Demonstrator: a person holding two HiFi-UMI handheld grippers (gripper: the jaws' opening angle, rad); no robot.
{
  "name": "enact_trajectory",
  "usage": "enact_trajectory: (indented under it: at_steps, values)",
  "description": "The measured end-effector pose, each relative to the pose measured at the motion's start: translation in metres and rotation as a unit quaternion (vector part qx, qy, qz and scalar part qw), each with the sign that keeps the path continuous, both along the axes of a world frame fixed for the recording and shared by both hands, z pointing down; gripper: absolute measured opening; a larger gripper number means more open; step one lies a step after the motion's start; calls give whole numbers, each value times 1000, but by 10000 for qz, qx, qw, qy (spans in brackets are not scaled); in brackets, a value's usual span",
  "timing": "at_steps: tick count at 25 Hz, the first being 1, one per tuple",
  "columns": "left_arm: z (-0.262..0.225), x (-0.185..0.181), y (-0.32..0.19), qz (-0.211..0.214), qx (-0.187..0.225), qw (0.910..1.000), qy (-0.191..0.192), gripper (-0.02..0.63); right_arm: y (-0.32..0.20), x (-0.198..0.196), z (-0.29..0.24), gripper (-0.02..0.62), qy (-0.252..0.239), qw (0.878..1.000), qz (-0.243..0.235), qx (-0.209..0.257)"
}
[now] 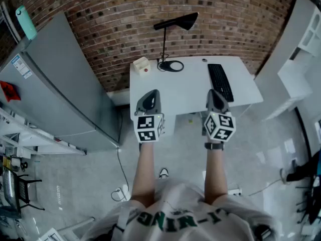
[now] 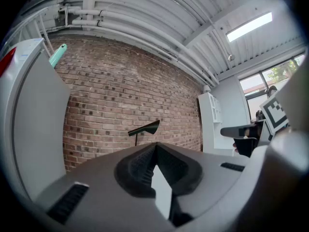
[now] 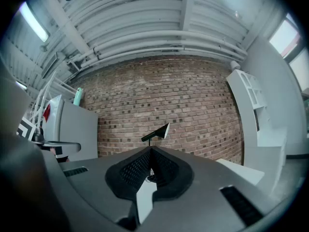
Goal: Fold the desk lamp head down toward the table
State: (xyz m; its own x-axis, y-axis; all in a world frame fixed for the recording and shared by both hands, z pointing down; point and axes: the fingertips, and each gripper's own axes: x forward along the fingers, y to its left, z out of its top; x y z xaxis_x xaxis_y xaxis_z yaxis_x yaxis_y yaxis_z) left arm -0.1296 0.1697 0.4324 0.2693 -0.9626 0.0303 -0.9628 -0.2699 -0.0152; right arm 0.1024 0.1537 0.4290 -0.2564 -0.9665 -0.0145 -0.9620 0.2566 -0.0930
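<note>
Black desk lamp (image 1: 163,41): thin upright stem, ring-shaped base, wedge-shaped lamp head (image 1: 176,22). The head is raised and tilted up, high above the white rectangular desk (image 1: 190,97). It is not folded.

The lamp stands at the desk's far edge, against the red brick wall (image 1: 125,29) and well ahead of both your grippers. From the left gripper (image 1: 149,100) it lies ahead and a little toward your right. From the right gripper (image 1: 216,100) it lies ahead and toward your left. Each gripper view shows it just over the jaw tips and well apart from them.

Grippers: both are level at the desk's near edge. Each has its jaws pressed together with nothing between them, and neither touches the lamp.

Around the lamp:
- A small cream box with a red button (image 1: 142,65) sits just beside the lamp base, on the left gripper's side.
- A black computer keyboard (image 1: 220,82) lies straight ahead of the right gripper, between it and the far edge.
- A tall grey metal cabinet (image 1: 55,84) stands outward of the left gripper.
- A white shelf unit (image 1: 301,44) stands outward of the right gripper.

Progress, as I judge it: nothing is done yet. You have yet to reach across the desk, part one pair of jaws, take the head or its arm, and press it down toward the tabletop. Steadying the base with the other gripper may help. Mind the box by the base.
</note>
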Motion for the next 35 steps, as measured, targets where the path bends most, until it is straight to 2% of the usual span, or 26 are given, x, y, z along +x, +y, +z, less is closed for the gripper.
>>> enact_trajectory:
  at_steps: [5, 11, 17, 20, 24, 29, 32, 35]
  values:
    - [11, -21, -19, -70, -85, 9999, 60, 0, -22, -22, 8, 2, 121, 9999, -46, -112]
    - [25, -22, -36, 166, -165, 9997, -17, 0, -34, -40, 25, 2, -41, 9997, -32, -230]
    - [34, -31, -57, 116, -222, 9995, 176, 0, -47, -42, 46, 2, 102, 9994, 48, -313]
    - [35, -30, -73, 117, -288, 9994, 141, 0, -61, -41, 49, 2, 170, 9994, 67, -279]
    - [40, -11, -109, 147, -192, 9996, -140, 0, -103, -30, 53, 2, 211, 9995, -11, -224]
    - [33, 5, -175, -80, 33, 9983, -579, 0, -176, -20, 57, 2, 152, 9992, -293, -209]
    - [25, 22, -220, -112, 153, 9980, -604, 0, -227, -16, 48, 2, 226, 9983, -531, -80]
    - [22, 37, -262, -155, 90, 9990, -410, 0, -267, -12, 37, 2, 203, 9967, -779, -36]
